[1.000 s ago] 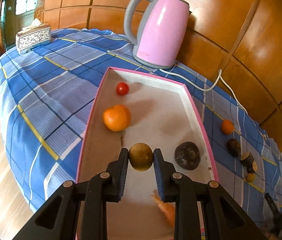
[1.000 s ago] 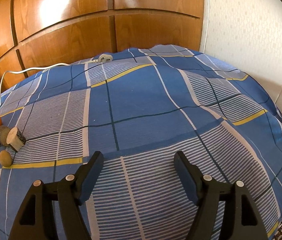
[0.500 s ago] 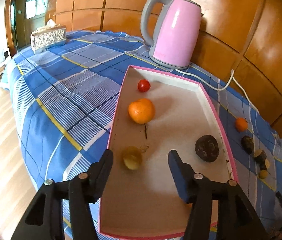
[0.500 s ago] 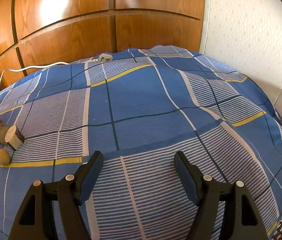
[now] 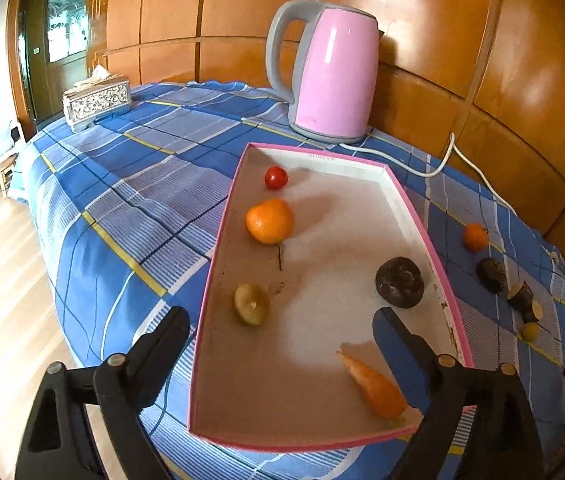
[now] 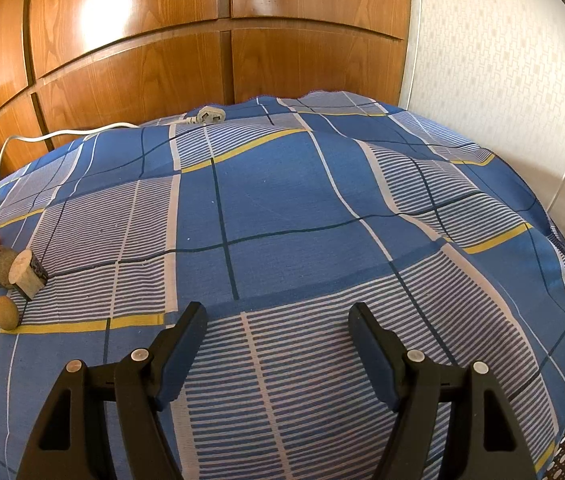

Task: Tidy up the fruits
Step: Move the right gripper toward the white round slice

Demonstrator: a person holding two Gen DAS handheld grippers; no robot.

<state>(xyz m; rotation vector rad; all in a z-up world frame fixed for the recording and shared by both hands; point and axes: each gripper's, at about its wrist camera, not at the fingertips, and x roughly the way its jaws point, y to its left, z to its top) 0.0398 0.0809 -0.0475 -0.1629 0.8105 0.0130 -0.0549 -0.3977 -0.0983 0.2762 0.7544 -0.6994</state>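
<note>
A: On the checked blue cloth [image 5: 130,184], what surrounds your left gripper [image 5: 278,324]?

B: Its jaws have just been opening and now stand wide apart with nothing pressed between them. The left finger hangs over the cloth outside the pink-rimmed tray [image 5: 218,240]; the right finger stands over the tray floor.

A: Where are the fruits?

B: In the tray, along its left wall: a red cherry tomato [image 5: 275,177] farthest, an orange [image 5: 269,221] in the middle, a greenish-brown fruit [image 5: 251,304] nearest, lying free ahead of your left finger. A dark round fruit [image 5: 399,282] sits by the right wall, just beyond your right finger, and a carrot [image 5: 374,386] lies close beside that finger.

A: And outside the tray?

B: To its right, on the cloth: a small orange [image 5: 475,237], a dark lump [image 5: 491,275], cut wood-like pieces [image 5: 524,300] and a small yellowish fruit [image 5: 530,331]. A pink kettle [image 5: 332,76] stands behind the tray, its white cord [image 5: 442,160] trailing right; a tissue box [image 5: 96,100] stands far left.

A: Your right gripper [image 6: 278,332]?

B: Parted, holding nothing, over bare cloth, well apart from that same cluster at the far left of its view.
</note>
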